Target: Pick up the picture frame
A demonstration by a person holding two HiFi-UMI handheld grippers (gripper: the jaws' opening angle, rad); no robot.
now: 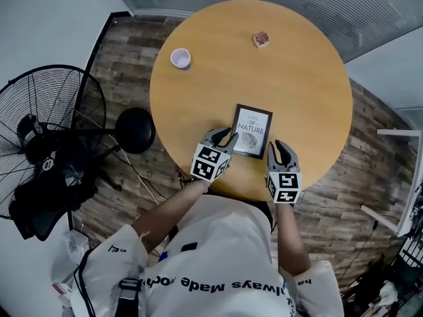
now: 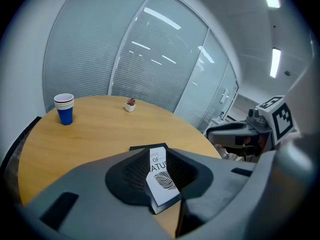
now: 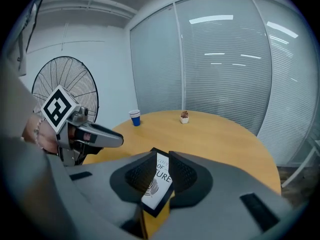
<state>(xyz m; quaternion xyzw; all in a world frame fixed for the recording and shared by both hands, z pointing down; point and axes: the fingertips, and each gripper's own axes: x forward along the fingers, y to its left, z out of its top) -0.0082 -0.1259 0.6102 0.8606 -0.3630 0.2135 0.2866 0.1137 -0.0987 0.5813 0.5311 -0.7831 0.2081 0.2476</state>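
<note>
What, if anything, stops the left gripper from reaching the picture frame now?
Probably nothing, so yes. The left gripper sits at the near left corner of the picture frame, jaws apart, that corner showing between them, nothing else there. The frame lies flat on the table, so gripping may need care.

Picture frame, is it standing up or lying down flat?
Lying flat: the picture frame lies face up on the table, its print showing to the head view.

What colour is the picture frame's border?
The picture frame border is black; clearest in the head view.
</note>
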